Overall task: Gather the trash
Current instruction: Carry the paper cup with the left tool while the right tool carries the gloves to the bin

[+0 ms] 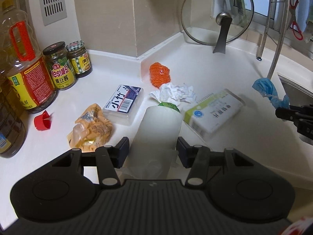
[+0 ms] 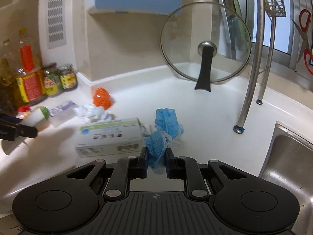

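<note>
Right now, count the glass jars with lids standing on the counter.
2. The dark-lidded jar stands beside the big oil bottle; the checked-lid jar stands right next to it, toward the wall corner. More may hide behind the bottles.

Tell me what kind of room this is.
A home kitchen, most likely: a steel sink set into the white countertop, a glass pot lid leaning against the wall, and cooking oil bottles beside sauce jars.

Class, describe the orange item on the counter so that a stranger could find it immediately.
Start at the white counter where the beige wall corner juts out. At its foot sits the orange mesh ball, just behind crumpled white tissue. It alone is bright orange and netted.
</note>
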A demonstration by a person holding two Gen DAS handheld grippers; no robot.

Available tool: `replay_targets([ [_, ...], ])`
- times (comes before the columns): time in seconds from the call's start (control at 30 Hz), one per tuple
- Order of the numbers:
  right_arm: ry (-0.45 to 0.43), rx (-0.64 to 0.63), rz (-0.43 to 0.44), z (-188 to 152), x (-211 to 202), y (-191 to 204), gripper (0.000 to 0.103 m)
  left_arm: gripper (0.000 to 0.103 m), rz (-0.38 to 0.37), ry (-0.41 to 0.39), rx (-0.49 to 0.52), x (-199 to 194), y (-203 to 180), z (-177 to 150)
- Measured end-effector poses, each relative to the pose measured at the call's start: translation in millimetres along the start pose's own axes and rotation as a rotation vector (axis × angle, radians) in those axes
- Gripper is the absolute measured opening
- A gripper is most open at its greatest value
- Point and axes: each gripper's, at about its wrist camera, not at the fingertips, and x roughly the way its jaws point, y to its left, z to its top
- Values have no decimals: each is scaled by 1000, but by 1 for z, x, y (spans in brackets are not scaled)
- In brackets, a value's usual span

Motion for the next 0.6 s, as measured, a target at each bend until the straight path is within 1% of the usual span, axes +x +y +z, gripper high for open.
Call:
replay_targets([
  [0.3, -49, 8, 108, -14, -60, 16, 18, 50, 10, -24, -34, -43, -22, -25],
  [0.6, -38, -19, 227, -42, -110, 36, 18, 50, 3, -45, -67, -89, -50, -58],
])
